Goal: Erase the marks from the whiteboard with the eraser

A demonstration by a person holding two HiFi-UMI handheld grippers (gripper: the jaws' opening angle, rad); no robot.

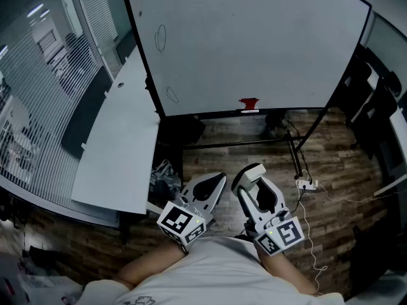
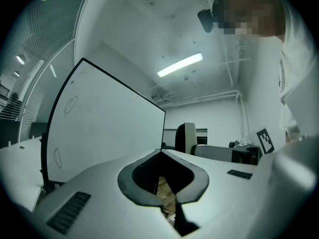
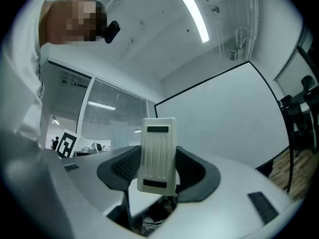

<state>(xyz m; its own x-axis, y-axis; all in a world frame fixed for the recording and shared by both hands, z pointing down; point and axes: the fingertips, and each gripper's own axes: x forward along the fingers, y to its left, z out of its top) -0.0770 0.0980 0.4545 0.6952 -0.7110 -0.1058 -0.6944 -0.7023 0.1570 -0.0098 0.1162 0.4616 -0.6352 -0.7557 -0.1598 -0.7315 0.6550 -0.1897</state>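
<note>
The whiteboard (image 1: 254, 43) stands ahead on a black frame, and thin oval marks (image 1: 160, 37) show near its left edge, with another (image 1: 172, 94) lower down. My right gripper (image 1: 249, 175) is held low near my body, shut on a white ribbed eraser (image 1: 255, 170). In the right gripper view the eraser (image 3: 158, 138) stands upright between the jaws of that gripper (image 3: 158, 158), with the whiteboard (image 3: 229, 118) beyond. My left gripper (image 1: 216, 182) is beside it, jaws closed with nothing in them. The left gripper view has the gripper (image 2: 160, 152), the whiteboard (image 2: 109, 128) and an oval mark (image 2: 72, 104).
A small red object (image 1: 249, 103) sits on the board's bottom ledge. A long white desk (image 1: 121, 138) runs along the left by a glass wall with blinds. A power strip (image 1: 306, 184) with cables lies on the wood floor. Black chairs (image 1: 378, 100) stand at the right.
</note>
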